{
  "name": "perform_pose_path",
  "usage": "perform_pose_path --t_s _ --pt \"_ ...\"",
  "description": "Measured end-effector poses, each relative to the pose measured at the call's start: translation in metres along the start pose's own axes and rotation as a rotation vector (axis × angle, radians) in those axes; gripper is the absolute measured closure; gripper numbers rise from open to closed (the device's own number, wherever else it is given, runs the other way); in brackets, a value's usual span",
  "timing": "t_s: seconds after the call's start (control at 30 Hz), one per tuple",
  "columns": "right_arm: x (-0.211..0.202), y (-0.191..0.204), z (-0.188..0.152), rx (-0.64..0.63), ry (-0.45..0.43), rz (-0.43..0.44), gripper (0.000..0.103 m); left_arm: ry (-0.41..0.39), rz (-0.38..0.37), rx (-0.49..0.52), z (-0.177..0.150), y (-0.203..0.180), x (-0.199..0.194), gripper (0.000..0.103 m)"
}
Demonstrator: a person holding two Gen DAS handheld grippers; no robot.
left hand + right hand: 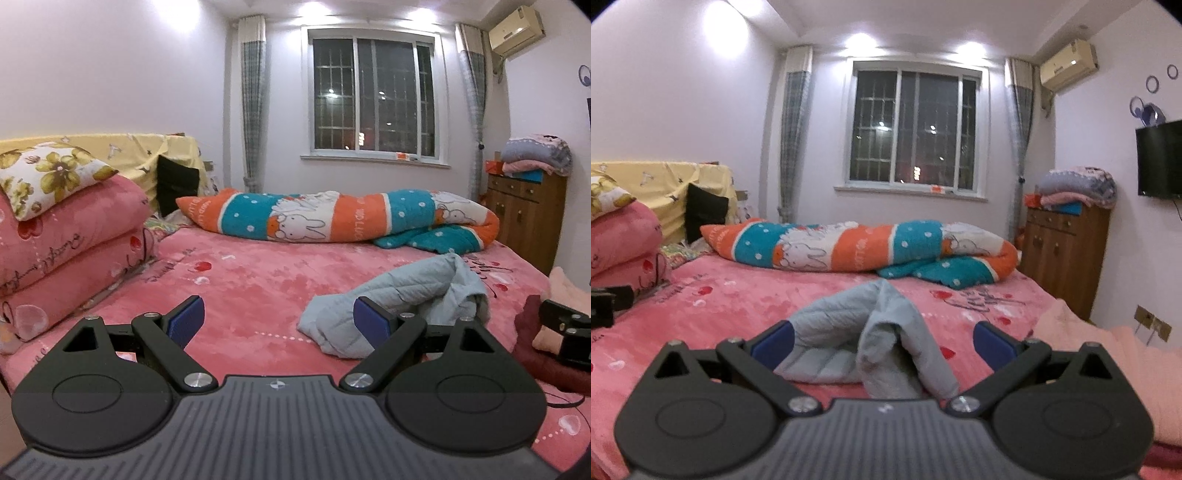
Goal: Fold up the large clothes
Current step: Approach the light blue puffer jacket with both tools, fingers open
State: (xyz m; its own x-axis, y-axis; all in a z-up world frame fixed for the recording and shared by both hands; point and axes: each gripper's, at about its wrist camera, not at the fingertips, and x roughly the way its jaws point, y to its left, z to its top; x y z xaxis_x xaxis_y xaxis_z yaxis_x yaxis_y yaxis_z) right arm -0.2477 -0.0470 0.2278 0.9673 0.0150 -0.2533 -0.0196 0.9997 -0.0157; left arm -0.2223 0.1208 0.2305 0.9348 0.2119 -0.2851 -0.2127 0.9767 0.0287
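A crumpled pale grey-blue quilted garment [399, 295] lies on the pink bed cover [240, 280]. In the left wrist view it sits to the right of my left gripper [279, 321], which is open with nothing between its blue pads. In the right wrist view the same garment [864, 343] is heaped straight ahead, partly between the spread fingers of my right gripper [882, 345], which is open and hovering just over its near edge. The right gripper's black body [565, 332] shows at the far right of the left wrist view.
A rolled orange-teal rabbit blanket [332, 218] lies across the far side of the bed. Stacked pink quilts and a floral pillow [48, 177] stand at left. Dark red and peach clothes [535, 347] lie at the right edge. A wooden cabinet [1063, 251] stands by the right wall.
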Motion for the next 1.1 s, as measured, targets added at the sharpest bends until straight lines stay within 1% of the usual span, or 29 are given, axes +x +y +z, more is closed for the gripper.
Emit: perform_pose_path --t_s 0.13,0.37,0.77,0.93,1.1 --pt "0.006 -0.007 -0.007 0.011 0.013 -0.025 0.001 0.015 -0.021 0.016 -0.003 -0.006 0.002 0.000" --pt "0.018 -0.026 -0.023 0.055 0.063 -0.056 0.001 0.043 -0.057 0.046 -0.008 -0.018 0.008 0.000" --pt "0.036 -0.060 -0.049 0.121 0.120 -0.110 0.001 0.082 -0.155 0.099 -0.018 -0.034 0.019 0.000" --pt "0.047 -0.074 -0.063 0.151 0.153 -0.124 0.001 0.086 -0.197 0.132 -0.027 -0.040 0.018 0.000" --pt "0.060 -0.090 -0.078 0.183 0.187 -0.135 0.001 0.085 -0.232 0.174 -0.030 -0.052 0.028 0.000"
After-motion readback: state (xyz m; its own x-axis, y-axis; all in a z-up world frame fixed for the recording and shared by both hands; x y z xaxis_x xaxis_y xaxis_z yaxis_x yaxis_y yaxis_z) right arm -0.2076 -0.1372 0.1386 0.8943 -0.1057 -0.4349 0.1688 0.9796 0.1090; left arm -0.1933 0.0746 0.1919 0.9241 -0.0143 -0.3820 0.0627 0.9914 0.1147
